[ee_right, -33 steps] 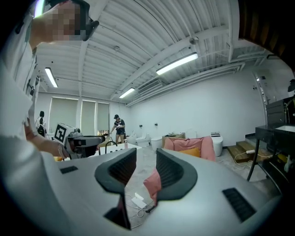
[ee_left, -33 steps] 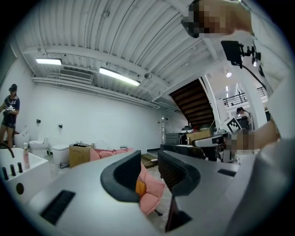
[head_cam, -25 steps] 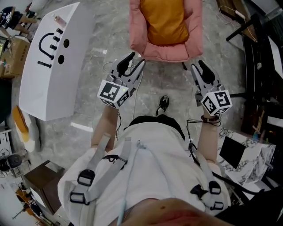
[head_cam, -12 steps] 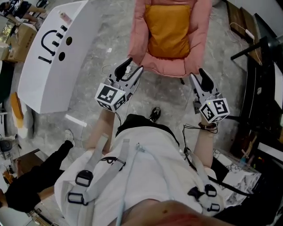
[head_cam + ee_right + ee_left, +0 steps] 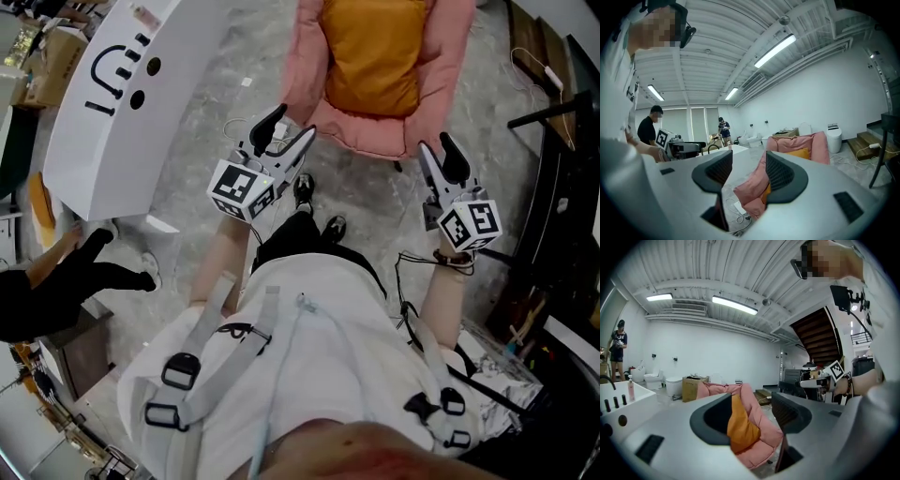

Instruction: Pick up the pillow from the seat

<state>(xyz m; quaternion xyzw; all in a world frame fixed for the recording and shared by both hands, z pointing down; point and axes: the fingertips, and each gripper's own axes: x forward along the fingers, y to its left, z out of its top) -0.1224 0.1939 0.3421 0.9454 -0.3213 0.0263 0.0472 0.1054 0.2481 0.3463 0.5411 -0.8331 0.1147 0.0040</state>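
Note:
An orange pillow (image 5: 375,52) lies in the pink padded seat (image 5: 305,66) at the top of the head view. My left gripper (image 5: 287,131) hovers just before the seat's front left corner; its jaws are opening, with nothing between them. My right gripper (image 5: 437,155) hangs off the front right corner, its jaws also opening and empty. In the left gripper view the pillow (image 5: 740,427) and seat (image 5: 761,425) show between the jaws of the left gripper (image 5: 750,416), some way ahead. The right gripper view shows the seat (image 5: 750,187) past the right gripper (image 5: 747,171).
A white tub (image 5: 112,103) with black fittings stands to the left. Dark furniture and a black stand (image 5: 553,169) line the right side. A person's black-clad legs (image 5: 56,281) are at the left edge. A white cable (image 5: 736,220) lies on the floor before the seat.
Both grippers have come closer to the seat's front edge and their jaws have spread wider. A person's black-clad legs have come into view at the left.

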